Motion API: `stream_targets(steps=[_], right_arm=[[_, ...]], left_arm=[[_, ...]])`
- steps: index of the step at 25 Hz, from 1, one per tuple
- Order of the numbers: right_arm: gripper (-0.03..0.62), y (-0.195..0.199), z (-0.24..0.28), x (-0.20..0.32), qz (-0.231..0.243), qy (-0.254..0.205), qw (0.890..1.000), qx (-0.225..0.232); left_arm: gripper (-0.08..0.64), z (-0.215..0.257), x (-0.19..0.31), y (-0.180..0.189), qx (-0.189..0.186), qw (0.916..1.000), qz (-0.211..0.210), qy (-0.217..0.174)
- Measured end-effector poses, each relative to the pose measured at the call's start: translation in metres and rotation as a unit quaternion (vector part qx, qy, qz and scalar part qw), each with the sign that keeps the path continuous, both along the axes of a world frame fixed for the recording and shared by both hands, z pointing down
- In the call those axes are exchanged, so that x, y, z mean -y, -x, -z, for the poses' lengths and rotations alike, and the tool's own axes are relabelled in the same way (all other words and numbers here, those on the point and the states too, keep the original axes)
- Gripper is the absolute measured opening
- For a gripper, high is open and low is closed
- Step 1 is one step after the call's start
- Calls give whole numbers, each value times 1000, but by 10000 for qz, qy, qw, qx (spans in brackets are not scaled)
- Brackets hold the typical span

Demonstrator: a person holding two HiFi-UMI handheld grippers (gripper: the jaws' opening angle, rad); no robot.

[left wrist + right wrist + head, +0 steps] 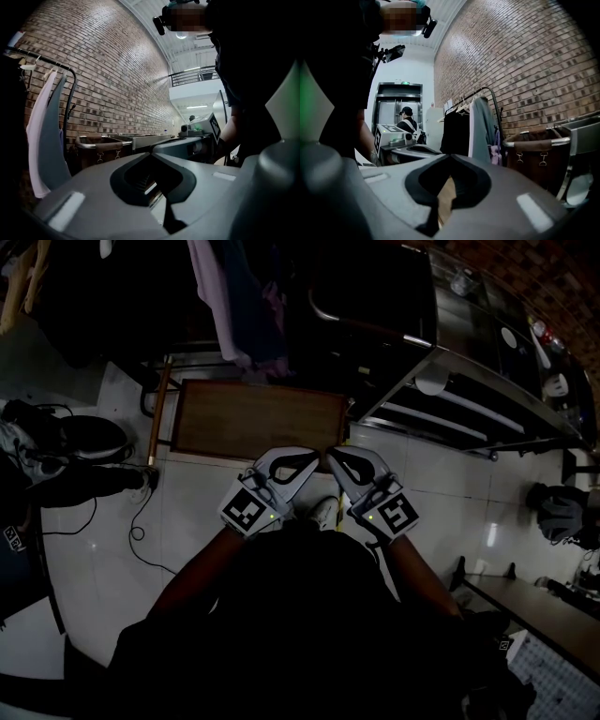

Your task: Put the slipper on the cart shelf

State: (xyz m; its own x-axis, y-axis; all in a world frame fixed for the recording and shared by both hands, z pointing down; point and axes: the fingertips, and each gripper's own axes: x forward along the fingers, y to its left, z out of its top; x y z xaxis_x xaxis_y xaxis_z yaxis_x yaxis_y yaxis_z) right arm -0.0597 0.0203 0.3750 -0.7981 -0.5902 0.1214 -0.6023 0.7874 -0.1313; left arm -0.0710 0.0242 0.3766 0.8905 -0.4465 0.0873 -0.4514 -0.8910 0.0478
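In the head view both grippers are held side by side close to my body, pointing forward over a brown mat [258, 420] on the pale floor. My left gripper [312, 458] has its jaws closed tip to tip with nothing between them; in its own view the left gripper [151, 153] shows the same. My right gripper [334, 455] is shut and empty too, as the right gripper [449, 155] also shows in its own view. The metal cart [469, 399] with shelves stands ahead to the right. I see no slipper for certain; a small pale shape [323, 512] lies below the grippers.
Clothes [234, 296] hang on a rack ahead. A brown hamper [534, 150] stands by the brick wall [525, 56]. Dark bags and a cable [84, 474] lie at the left. A person with a backpack [407, 124] stands by the far doors.
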Motion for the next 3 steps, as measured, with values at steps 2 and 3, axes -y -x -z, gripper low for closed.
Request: stream_targets(steps=[2,3], right_arm=[[2,0,-1,-1,3,19,10000,-4],[2,0,-1,-2,3,29,10000,-4]], left_arm=[[3,0,-2,-1,-3,10000,6,24],[3,-1,-3,-1,-1,10000,8,30]])
